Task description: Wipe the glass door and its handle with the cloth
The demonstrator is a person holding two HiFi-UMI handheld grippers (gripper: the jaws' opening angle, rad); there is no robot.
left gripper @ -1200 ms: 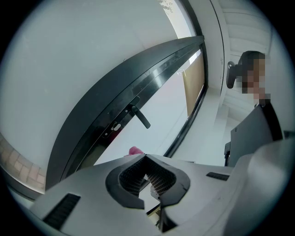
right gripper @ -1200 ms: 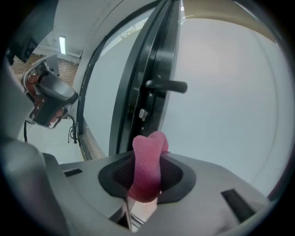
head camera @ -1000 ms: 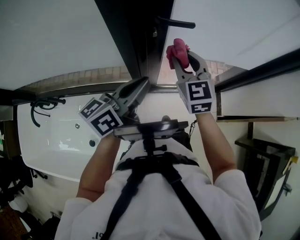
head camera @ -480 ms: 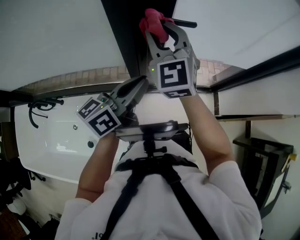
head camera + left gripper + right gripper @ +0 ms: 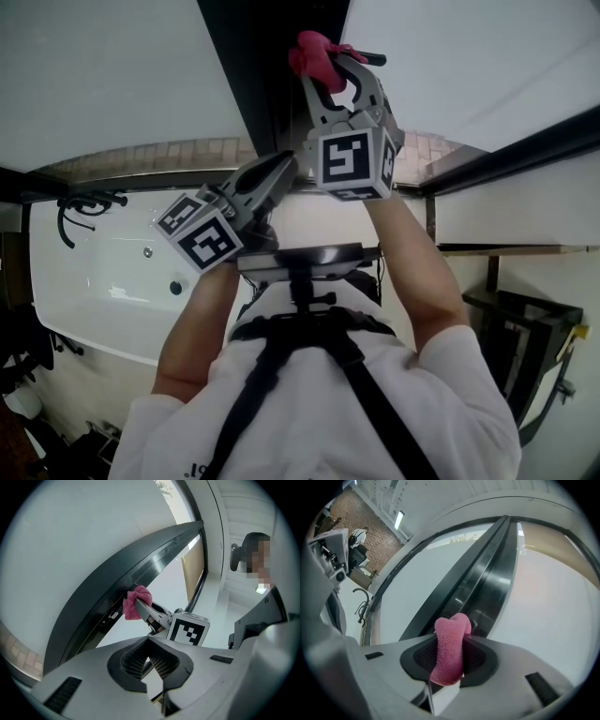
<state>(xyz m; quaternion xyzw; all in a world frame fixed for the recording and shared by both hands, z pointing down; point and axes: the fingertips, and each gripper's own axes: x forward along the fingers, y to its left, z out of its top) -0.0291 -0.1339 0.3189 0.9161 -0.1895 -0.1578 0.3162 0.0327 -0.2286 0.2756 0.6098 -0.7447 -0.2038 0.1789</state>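
My right gripper is shut on a pink cloth and holds it up against the dark door frame, just left of the black lever handle. In the right gripper view the cloth fills the gap between the jaws, with the frame and the glass door beyond; most of the handle is hidden behind the cloth. My left gripper hangs lower, near the frame's foot, shut and empty. From the left gripper view, the cloth touches the frame.
A white bathtub with black taps lies at the left. A black rack stands at the right. A dark bar crosses the right glass pane. A flat device on a chest mount sits below the grippers.
My right gripper has risen and shifted left with the cloth, from beside the frame up to the handle's level. The left gripper has stayed where it was.
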